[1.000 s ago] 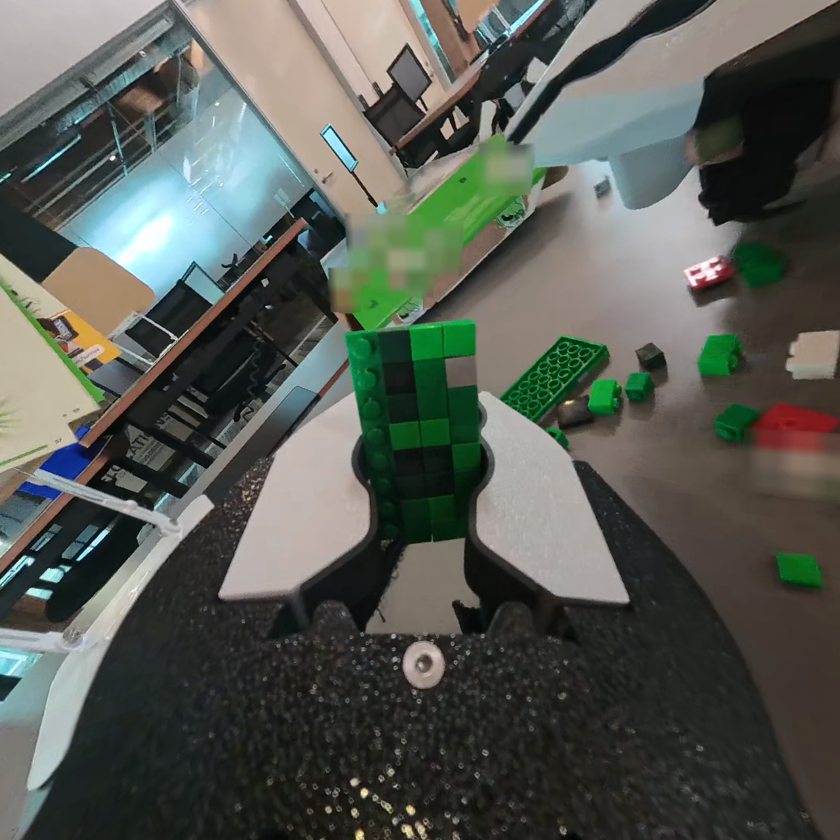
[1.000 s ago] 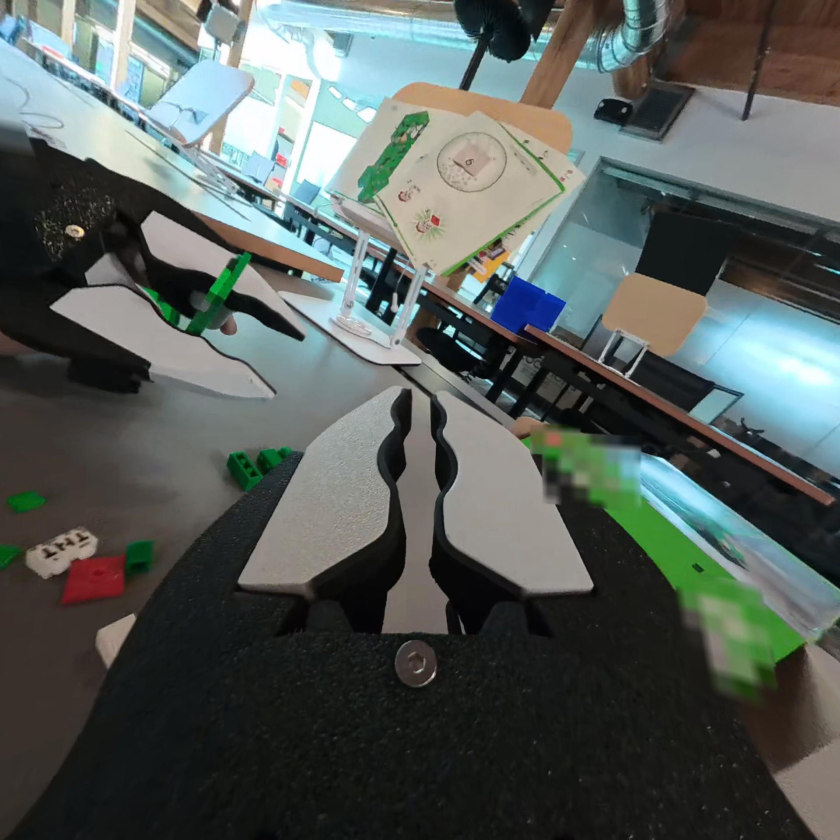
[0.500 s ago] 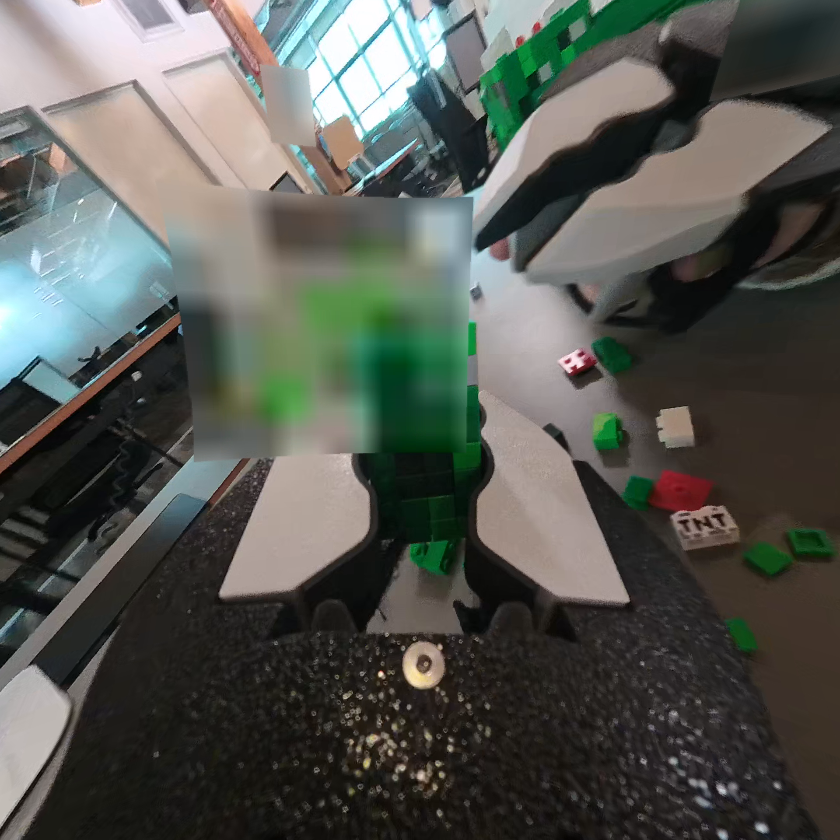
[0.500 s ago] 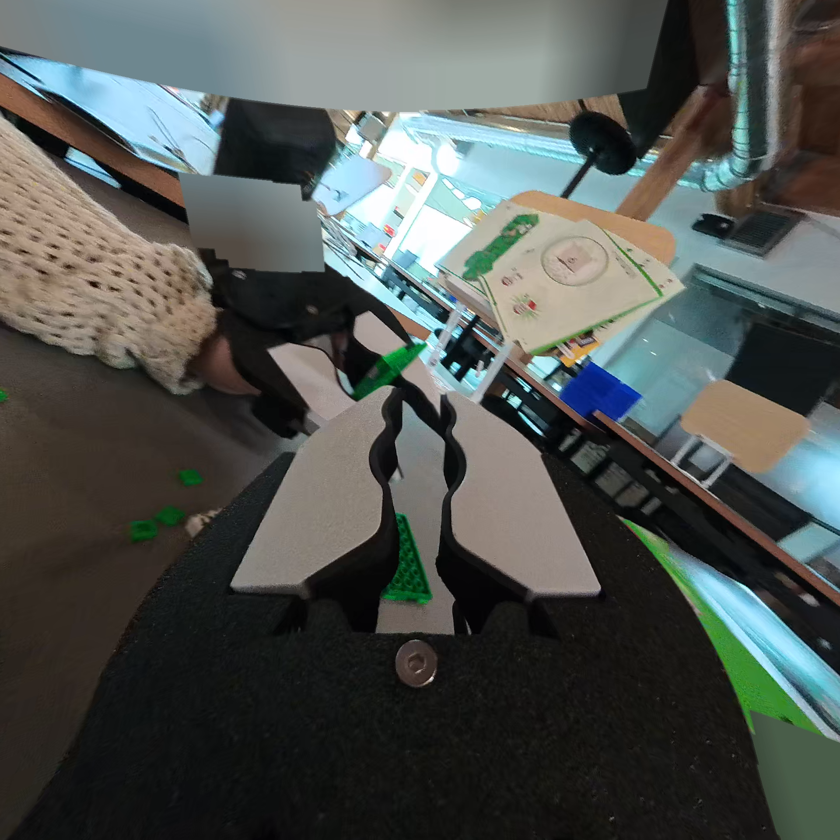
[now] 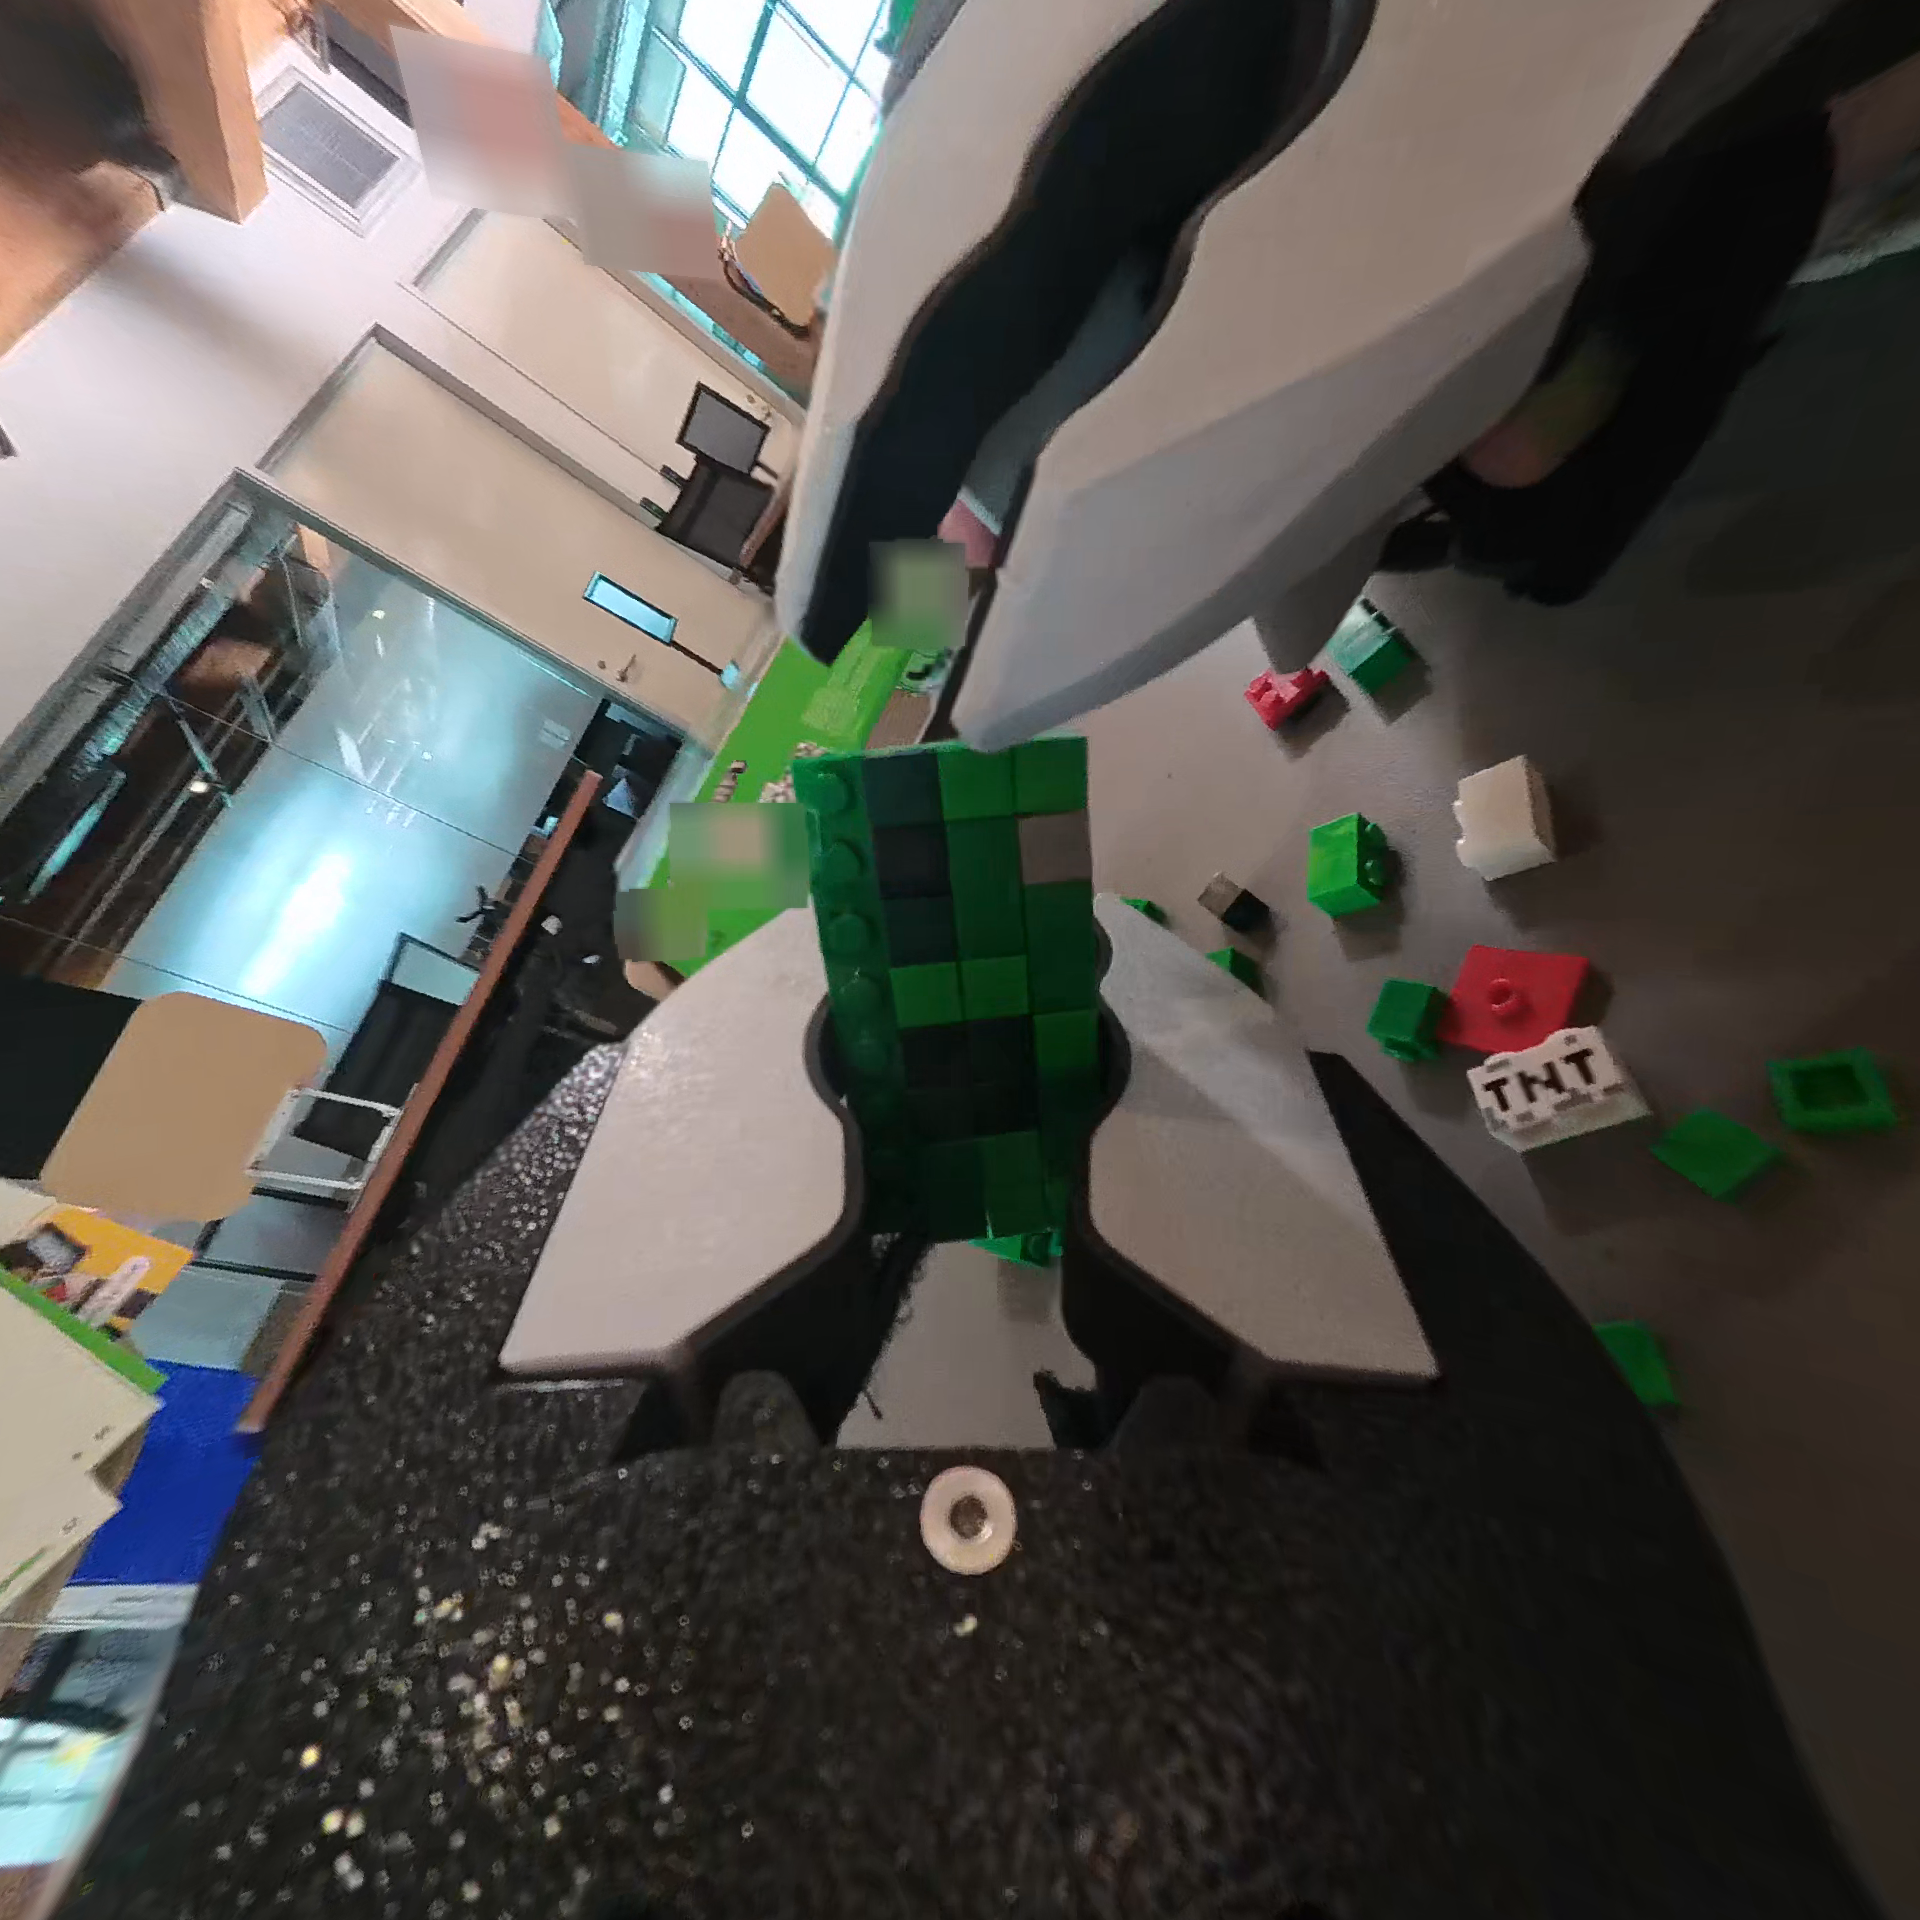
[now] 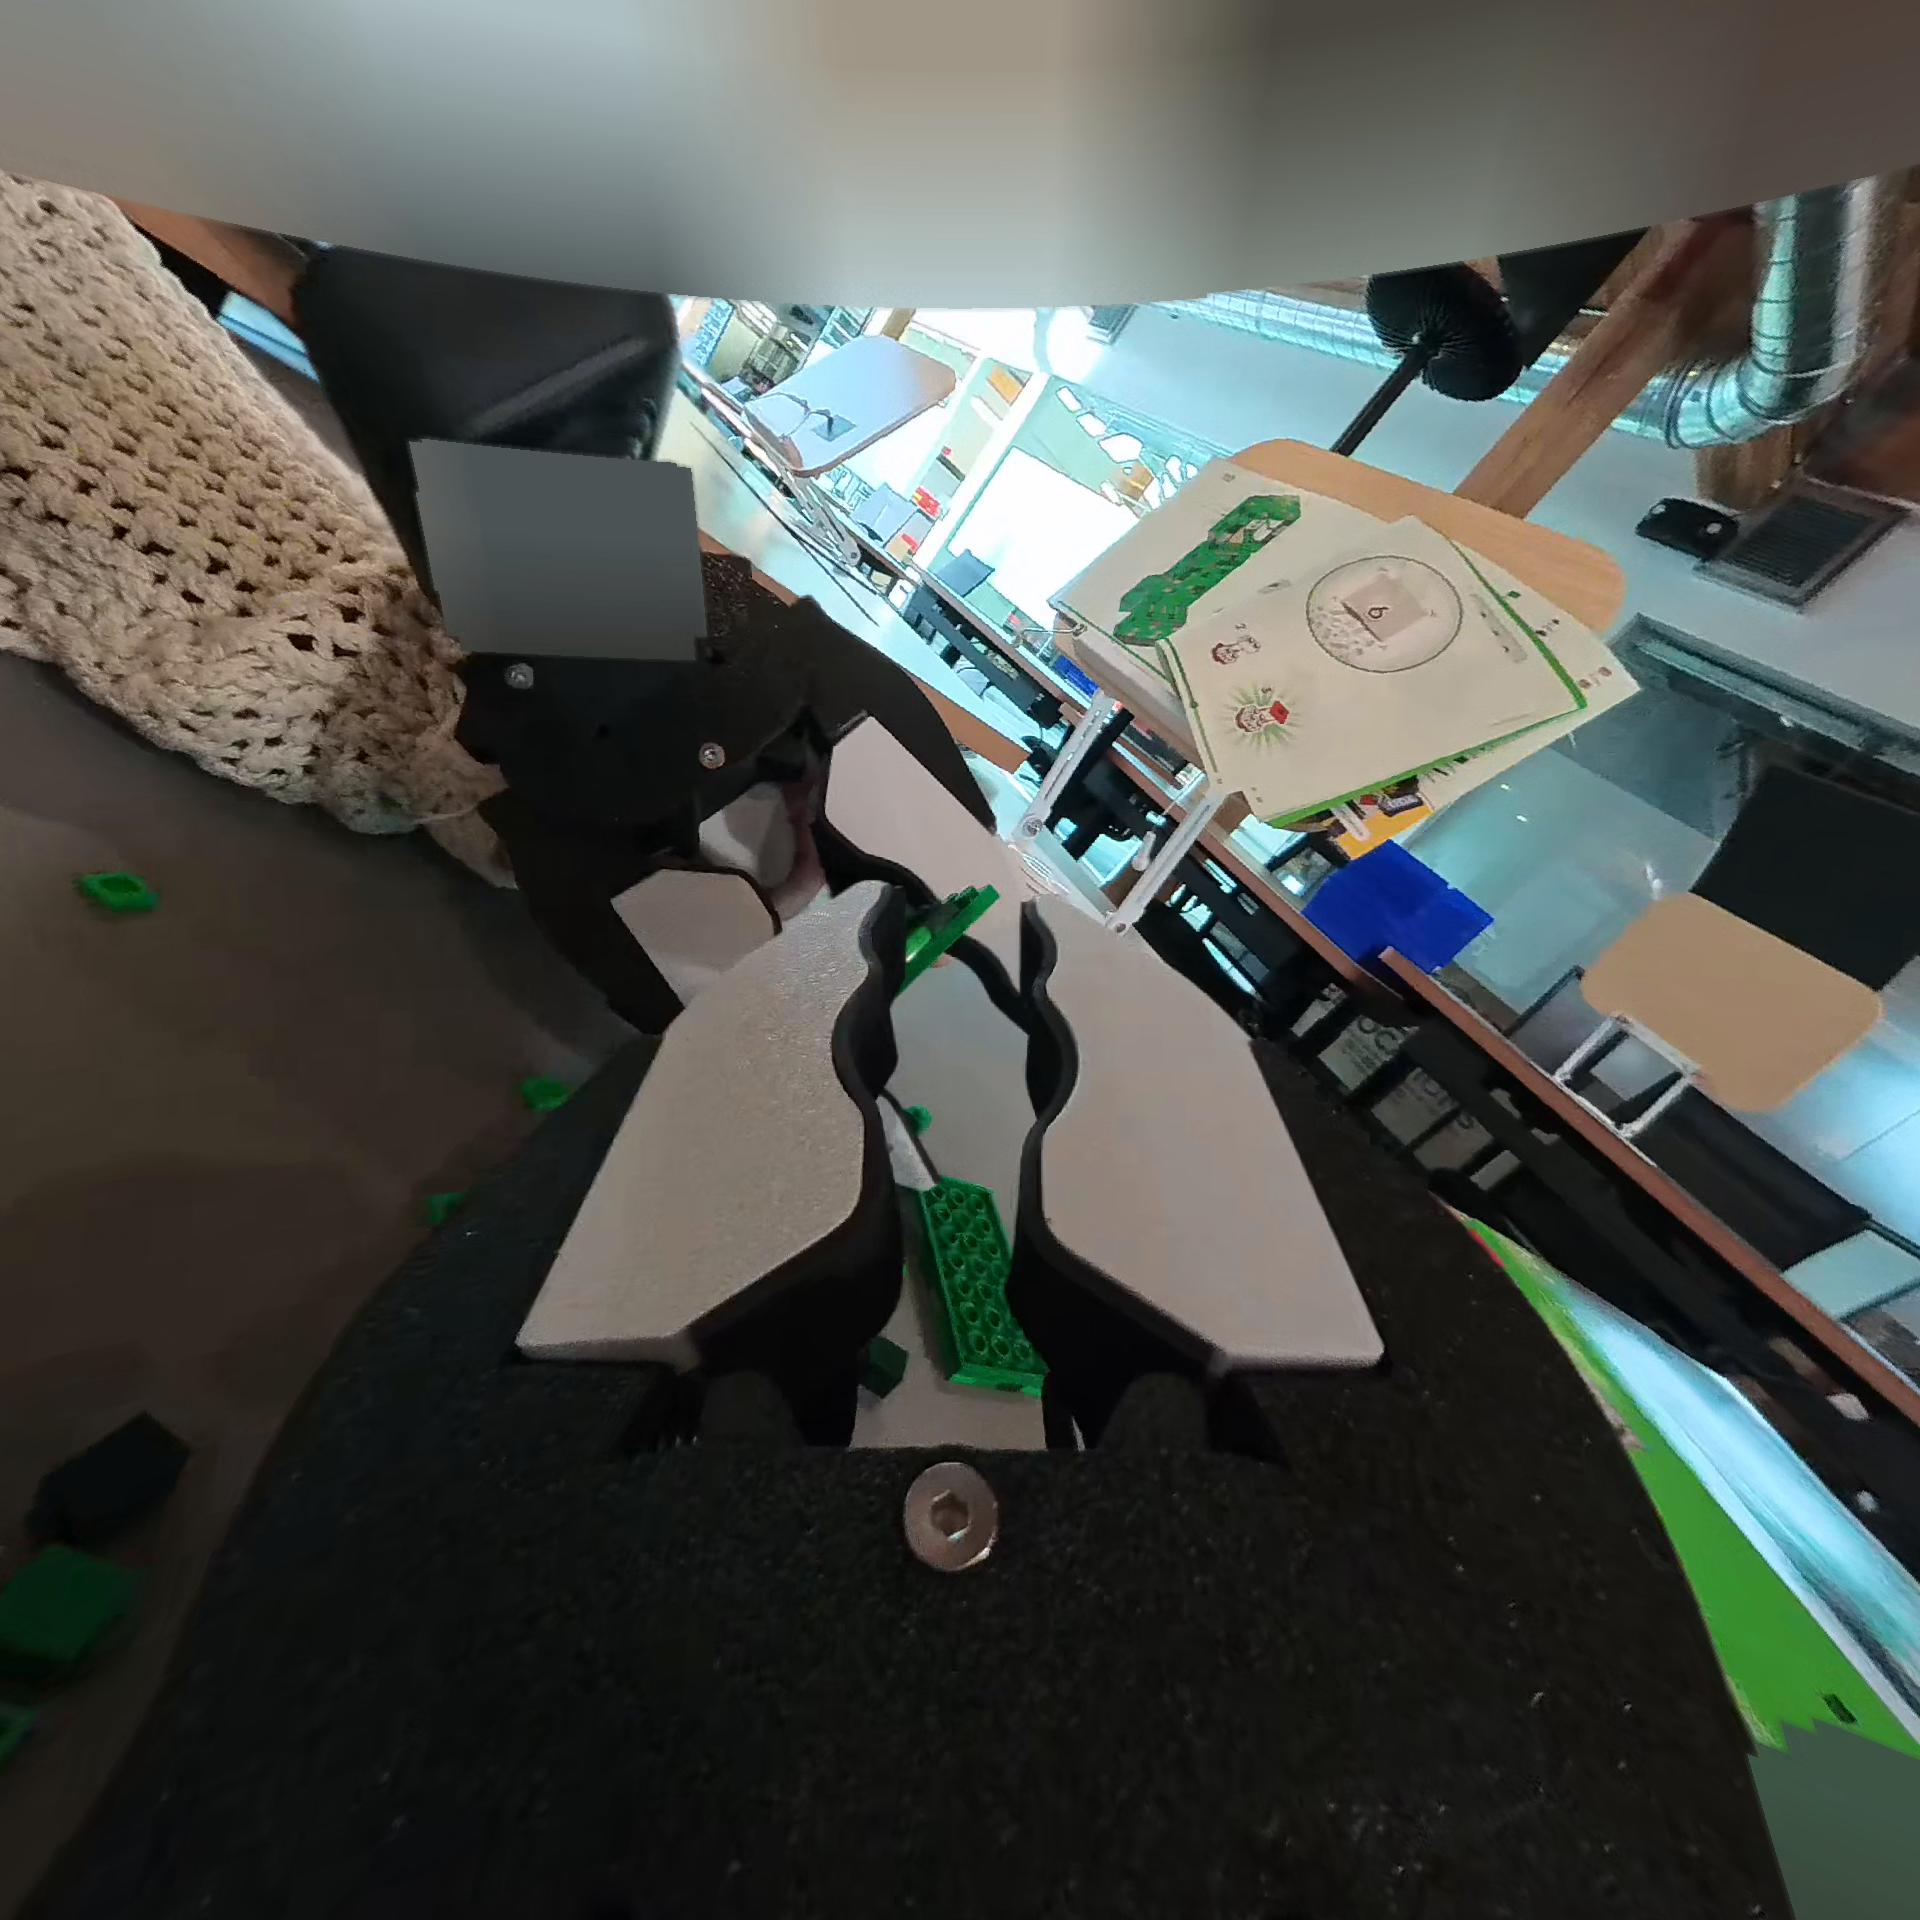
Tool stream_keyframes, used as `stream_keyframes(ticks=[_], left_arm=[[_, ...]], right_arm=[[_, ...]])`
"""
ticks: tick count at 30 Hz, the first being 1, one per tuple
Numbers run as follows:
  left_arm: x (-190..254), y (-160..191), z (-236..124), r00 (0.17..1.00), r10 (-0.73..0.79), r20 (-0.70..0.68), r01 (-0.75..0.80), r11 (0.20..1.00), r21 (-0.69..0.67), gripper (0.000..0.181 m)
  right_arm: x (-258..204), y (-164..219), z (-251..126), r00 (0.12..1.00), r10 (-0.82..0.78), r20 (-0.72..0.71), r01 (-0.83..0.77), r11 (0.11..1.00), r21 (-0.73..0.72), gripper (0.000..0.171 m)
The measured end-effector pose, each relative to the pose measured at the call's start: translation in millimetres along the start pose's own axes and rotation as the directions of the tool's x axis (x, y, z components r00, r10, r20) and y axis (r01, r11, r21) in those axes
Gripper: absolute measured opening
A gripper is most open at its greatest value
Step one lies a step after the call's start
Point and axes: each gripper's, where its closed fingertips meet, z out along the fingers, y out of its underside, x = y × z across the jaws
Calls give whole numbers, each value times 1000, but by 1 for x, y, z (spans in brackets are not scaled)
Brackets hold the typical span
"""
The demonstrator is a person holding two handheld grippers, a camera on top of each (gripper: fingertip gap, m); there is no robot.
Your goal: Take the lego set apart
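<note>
My left gripper (image 5: 951, 935) is shut on a flat green-and-dark lego panel (image 5: 956, 966) and holds it upright above the dark table (image 5: 1714, 790). My right gripper (image 5: 904, 686) comes in from above, jaws apart, with its tips at the panel's top edge. In the right wrist view the right gripper (image 6: 956, 914) is open, and the panel (image 6: 951, 920) shows edge-on between its tips. Whether they touch it I cannot tell. The left gripper (image 6: 727, 790) is just behind the panel.
Loose pieces lie on the table: a red plate (image 5: 1517, 997), a white printed block (image 5: 1553, 1086), a white brick (image 5: 1501, 831), green bricks (image 5: 1345, 862) and a long green plate (image 6: 977, 1288). An instruction booklet (image 6: 1340, 665) stands on a holder behind. A knitted sleeve (image 6: 187, 582) is at left. Across from one pair of fingers to the other is roughly 7 cm.
The right gripper has come up to the held panel and opened from shut. The left gripper still holds the panel and has turned it toward the right gripper.
</note>
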Motion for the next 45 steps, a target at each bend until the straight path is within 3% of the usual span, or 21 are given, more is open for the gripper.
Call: stream_keyframes(ticks=[5,13,25,45], left_arm=[[10,-4,-1,990,-90,-105,94,995,31,40],[13,-3,0,995,-20,-94,22,999,28,40],[1,1,0,999,-23,-25,24,1000,16,40],[-8,7,0,991,111,71,-109,993,-37,40]], right_arm=[[-9,1,1,996,-89,23,89,996,-14,16],[-16,2,2,972,-234,15,235,971,-45,13],[-9,8,2,978,-208,-5,207,975,-80,12],[-7,16,3,998,-59,22,61,993,-97,12]])
